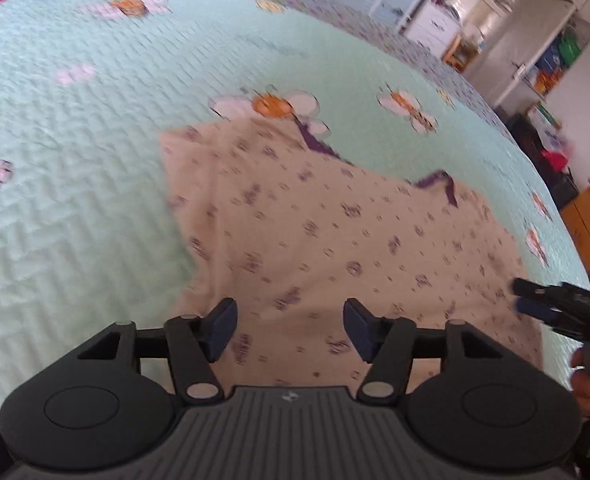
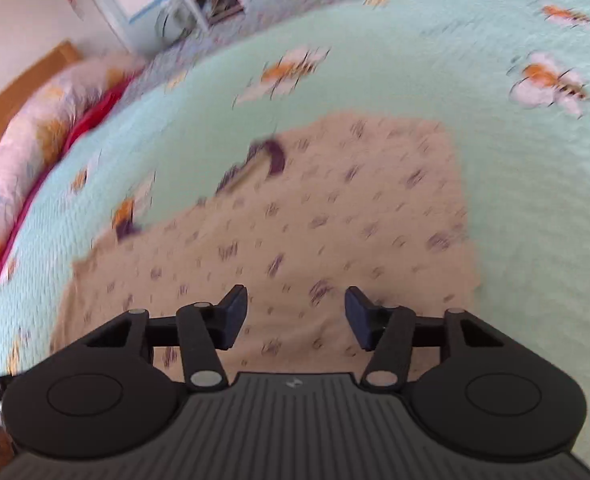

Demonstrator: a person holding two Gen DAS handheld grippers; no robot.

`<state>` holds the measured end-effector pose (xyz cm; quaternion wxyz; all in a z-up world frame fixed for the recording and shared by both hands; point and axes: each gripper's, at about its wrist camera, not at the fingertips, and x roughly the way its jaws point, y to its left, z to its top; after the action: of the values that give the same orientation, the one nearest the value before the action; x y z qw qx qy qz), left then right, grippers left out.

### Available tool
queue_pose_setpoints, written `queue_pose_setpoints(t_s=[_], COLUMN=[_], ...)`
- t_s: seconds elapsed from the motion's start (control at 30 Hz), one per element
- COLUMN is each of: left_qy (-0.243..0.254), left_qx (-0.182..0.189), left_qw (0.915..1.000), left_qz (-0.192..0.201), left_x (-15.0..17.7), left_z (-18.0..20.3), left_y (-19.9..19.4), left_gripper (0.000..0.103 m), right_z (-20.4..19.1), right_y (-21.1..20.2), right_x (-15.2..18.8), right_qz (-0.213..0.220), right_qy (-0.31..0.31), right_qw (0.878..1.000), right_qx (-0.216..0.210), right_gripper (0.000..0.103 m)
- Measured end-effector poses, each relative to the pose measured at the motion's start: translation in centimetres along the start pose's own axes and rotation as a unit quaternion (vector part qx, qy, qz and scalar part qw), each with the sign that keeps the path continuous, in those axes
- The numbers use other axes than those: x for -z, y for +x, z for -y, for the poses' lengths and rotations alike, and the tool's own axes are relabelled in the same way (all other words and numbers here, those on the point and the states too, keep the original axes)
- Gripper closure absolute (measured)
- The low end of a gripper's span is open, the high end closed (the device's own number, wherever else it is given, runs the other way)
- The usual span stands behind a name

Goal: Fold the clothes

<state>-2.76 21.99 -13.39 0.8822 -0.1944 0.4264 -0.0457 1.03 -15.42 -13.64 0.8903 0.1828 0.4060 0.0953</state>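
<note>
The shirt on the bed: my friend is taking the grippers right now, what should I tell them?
Left gripper: open, holding nothing, above the near part of the shirt.
Right gripper: open too, empty, also over the shirt.
The shirt is beige with small purple prints and purple trim, lying spread on the mint-green bedspread.
Done: it looks laid out, mostly flat; the pictures are blurry, so I cannot tell if any fold is made.
Left: grab the edges and fold it.

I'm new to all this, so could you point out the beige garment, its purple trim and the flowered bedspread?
beige garment [image 1: 335, 240]: left wrist view, middle of its printed fabric.
purple trim [image 2: 277, 156]: right wrist view, curved purple edge at the garment's far side.
flowered bedspread [image 1: 95, 128]: left wrist view, bare mint quilting.
</note>
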Motion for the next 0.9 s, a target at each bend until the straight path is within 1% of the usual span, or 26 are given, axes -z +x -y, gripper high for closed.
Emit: queue_pose_setpoints(t_s=[0.03, 0.1, 0.17, 0.2, 0.23, 0.27, 0.3, 0.33, 0.37, 0.4, 0.47, 0.5, 0.53, 0.57, 0.63, 0.7, 0.73, 0.8, 0.87, 0.9], left_qy=[-0.001, -0.004, -0.009, -0.016, -0.026, -0.032, -0.036, -0.041, -0.046, -0.056, -0.078, -0.094, -0.111, -0.117, -0.123, -0.13, -0.136, -0.147, -0.158, -0.164], left_qx=[-0.001, 0.006, 0.004, -0.001, 0.002, 0.009, 0.019, 0.029, 0.039, 0.047, 0.062, 0.072, 0.082, 0.083, 0.081, 0.08, 0.081, 0.082, 0.082, 0.083], left_qw=[1.0, 0.9999, 0.9999, 0.9999, 0.9997, 0.9995, 0.9991, 0.9985, 0.9977, 0.996, 0.9905, 0.9876, 0.9844, 0.9836, 0.9834, 0.9826, 0.9818, 0.98, 0.9781, 0.9771], left_qz=[0.008, 0.015, 0.009, 0.001, -0.003, 0.0, 0.01, 0.021, 0.032, 0.051, 0.095, 0.104, 0.109, 0.109, 0.106, 0.105, 0.105, 0.106, 0.107, 0.107], left_x=[-0.1, -0.7, -1.0, -1.1, -1.0, -0.9, -0.7, -0.6, -0.5, -0.1, 0.6, 1.0, 1.4, 1.5, 1.8, 1.9, 2.0, 2.0, 2.0, 2.1], left_z=[-0.1, -0.1, -0.2, -0.4, -0.8, -1.2, -1.5, -1.9, -2.2, -2.8, -3.9, -4.4, -4.9, -5.2, -5.6, -6.1, -6.5, -7.1, -7.8, -8.1], left_y=[-0.5, 0.1, 1.4, 2.2, 2.7, 2.6, 2.0, 1.3, 0.5, -0.3, -1.9, -2.1, -2.1, -2.0, -1.7, -1.6, -1.6, -1.5, -1.5, -1.5], left_gripper=[0.04, 0.038, 0.036, 0.036, 0.037, 0.037, 0.037, 0.037, 0.037, 0.037, 0.033, 0.033, 0.033, 0.033, 0.033, 0.033, 0.033, 0.033, 0.033, 0.033], right_z=[-1.1, -3.5, -7.4, -9.4, -11.2, -12.6, -13.4, -13.6, -13.3, -13.0, -14.0, -14.5, -15.6, -17.2, -20.7, -23.3, -24.2, -25.2, -25.8, -25.8], right_y=[0.0, 0.1, 2.4, 3.6, 5.3, 7.3, 9.4, 11.2, 12.0, 12.6, 11.1, 10.3, 9.8, 10.0, 12.1, 16.0, 18.4, 22.2, 23.2, 23.2], right_x=[-0.3, -0.9, -1.1, -1.2, -1.1, -0.9, -0.9, -0.9, -1.5, -2.0, -3.3, -3.9, -4.1, -3.9, -3.0, -1.8, -1.5, -1.9, -3.5, -4.4], right_qz=[0.003, 0.008, -0.009, -0.018, -0.034, -0.057, -0.079, -0.092, -0.085, -0.077, -0.046, -0.031, -0.03, -0.04, -0.088, -0.143, -0.17, -0.176, -0.147, -0.142], right_qy=[-0.012, -0.038, -0.073, -0.09, -0.111, -0.13, -0.14, -0.143, -0.136, -0.128, -0.12, -0.116, -0.124, -0.134, -0.156, -0.16, -0.154, -0.117, -0.087, -0.072], right_qw=[1.0, 0.998, 0.993, 0.99, 0.985, 0.981, 0.979, 0.98, 0.983, 0.986, 0.987, 0.987, 0.983, 0.978, 0.966, 0.955, 0.952, 0.958, 0.966, 0.968], right_qx=[-0.017, -0.053, -0.092, -0.111, -0.127, -0.133, -0.124, -0.1, -0.087, -0.075, -0.094, -0.103, -0.131, -0.156, -0.187, -0.203, -0.204, -0.196, -0.192, -0.193], right_gripper=[0.044, 0.04, 0.033, 0.032, 0.03, 0.03, 0.03, 0.031, 0.04, 0.044, 0.043, 0.043, 0.041, 0.041, 0.041, 0.041, 0.041, 0.041, 0.04, 0.04])
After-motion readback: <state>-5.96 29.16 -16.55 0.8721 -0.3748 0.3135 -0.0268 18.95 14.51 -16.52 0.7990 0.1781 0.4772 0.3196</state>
